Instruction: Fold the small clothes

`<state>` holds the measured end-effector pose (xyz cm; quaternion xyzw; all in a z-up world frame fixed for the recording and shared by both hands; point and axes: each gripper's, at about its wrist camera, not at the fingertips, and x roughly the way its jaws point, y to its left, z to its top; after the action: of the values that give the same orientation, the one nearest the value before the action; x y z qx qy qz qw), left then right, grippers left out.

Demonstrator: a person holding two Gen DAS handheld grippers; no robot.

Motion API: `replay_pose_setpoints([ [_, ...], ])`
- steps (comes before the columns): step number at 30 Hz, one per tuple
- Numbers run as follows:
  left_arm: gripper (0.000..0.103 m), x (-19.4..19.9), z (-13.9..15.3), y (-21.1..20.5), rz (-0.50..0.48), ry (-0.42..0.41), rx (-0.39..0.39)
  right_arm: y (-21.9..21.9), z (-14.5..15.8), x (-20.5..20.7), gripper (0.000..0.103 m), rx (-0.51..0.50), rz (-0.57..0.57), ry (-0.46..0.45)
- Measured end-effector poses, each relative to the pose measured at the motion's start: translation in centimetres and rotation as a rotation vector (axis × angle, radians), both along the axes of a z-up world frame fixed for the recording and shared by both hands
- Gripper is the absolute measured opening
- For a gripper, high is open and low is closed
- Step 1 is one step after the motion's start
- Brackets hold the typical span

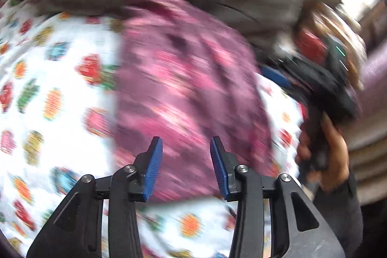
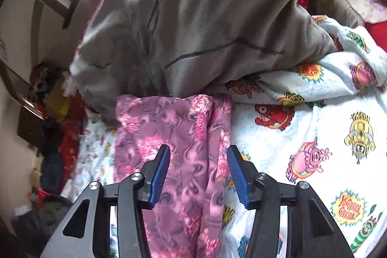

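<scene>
The pink patterned garment [image 2: 174,137] is seen laid out as a long narrow strip on the cartoon-print sheet [image 2: 302,137], its far end just touching the grey blanket [image 2: 193,16] heaped behind. Judging from the right wrist view, a lengthwise fold appears done already: a doubled edge is visible along the strip's right side. No crosswise fold is seen yet, so approx. half the work on this item is judged left, i.e. the strip is to be folded end to end & set aside. The right gripper [image 2: 198,171] is held above the garment w/ jaws apart, nothing clamped; cloth is seen only beneath the gap. The left gripper [image 1: 186,166] is likewise parted over the pink cloth, nothing pinched, though that view is badly motion-blurred. Whether other small clothes wait can't be told; only a cluttered pile [image 2: 55,137] at the bed's left edge is visible.
</scene>
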<state>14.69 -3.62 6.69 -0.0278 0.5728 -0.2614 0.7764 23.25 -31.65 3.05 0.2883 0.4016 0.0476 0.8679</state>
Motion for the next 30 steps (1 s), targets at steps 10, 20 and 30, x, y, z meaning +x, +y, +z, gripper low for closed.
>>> replay_pose_setpoints([
  [10,0.039,8.5,-3.2,-0.3,0.104,0.011,0.023,5.0,2.1,3.1,0.008,-0.159,0.099,-0.160],
  [20,0.039,6.5,-3.4,0.0,0.051,0.004,0.038,2.2,-1.2,4.1,0.017,-0.088,-0.012,-0.012],
  [30,0.048,0.7,-4.1,0.7,-0.043,-0.035,0.091,3.9,-3.3,-4.7,0.044,-0.016,0.023,0.021],
])
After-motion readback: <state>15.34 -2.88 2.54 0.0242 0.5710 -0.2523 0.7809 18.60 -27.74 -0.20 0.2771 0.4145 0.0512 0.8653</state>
